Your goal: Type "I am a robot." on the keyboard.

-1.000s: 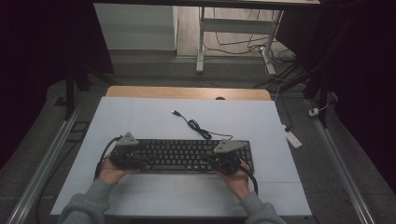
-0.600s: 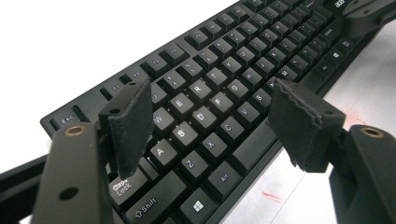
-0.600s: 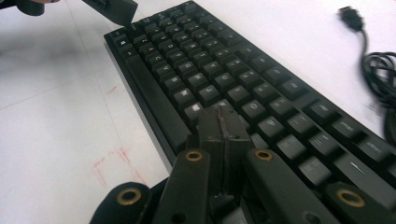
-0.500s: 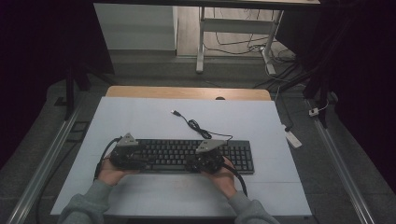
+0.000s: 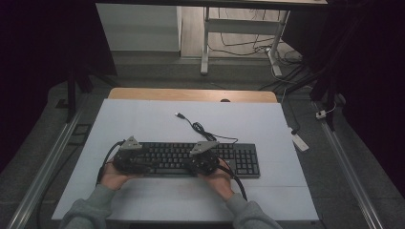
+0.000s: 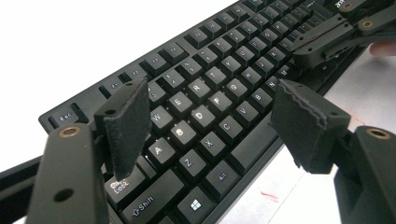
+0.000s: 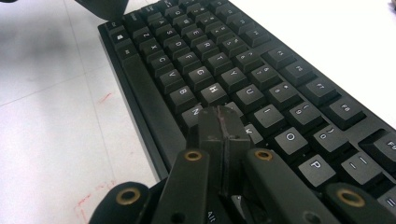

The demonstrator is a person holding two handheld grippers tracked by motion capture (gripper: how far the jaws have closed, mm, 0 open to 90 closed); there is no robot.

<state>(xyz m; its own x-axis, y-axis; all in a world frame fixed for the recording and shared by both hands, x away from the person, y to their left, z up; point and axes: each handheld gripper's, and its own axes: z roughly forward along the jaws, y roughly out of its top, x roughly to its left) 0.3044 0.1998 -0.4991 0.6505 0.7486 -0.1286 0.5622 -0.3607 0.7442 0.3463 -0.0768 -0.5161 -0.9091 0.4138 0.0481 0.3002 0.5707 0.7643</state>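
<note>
High view: one flat black plastic keyboard (image 5: pixel 191 159) lies near the front of the smooth white counter (image 5: pixel 143 119). Over its left end the left claw (image 5: pixel 128 161), matte black, stands released. Over its middle keys the right claw (image 5: pixel 203 162) is clenched, empty. One thin black cable (image 5: pixel 200 129) curls behind.

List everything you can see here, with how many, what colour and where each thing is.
keyboard: one, black, on the near half of the table, its long side across it.
keyboard cable: one, black, loosely coiled behind the keyboard, plug end lying free.
table: one, white top with a wooden strip along the far edge.
white block: one, on the floor off the table's right edge.
left gripper: one, black, jaws open over the keyboard's left end.
right gripper: one, black, jaws shut, tips over the middle letter keys.
sleeves: two, grey, at the near edge.
</note>
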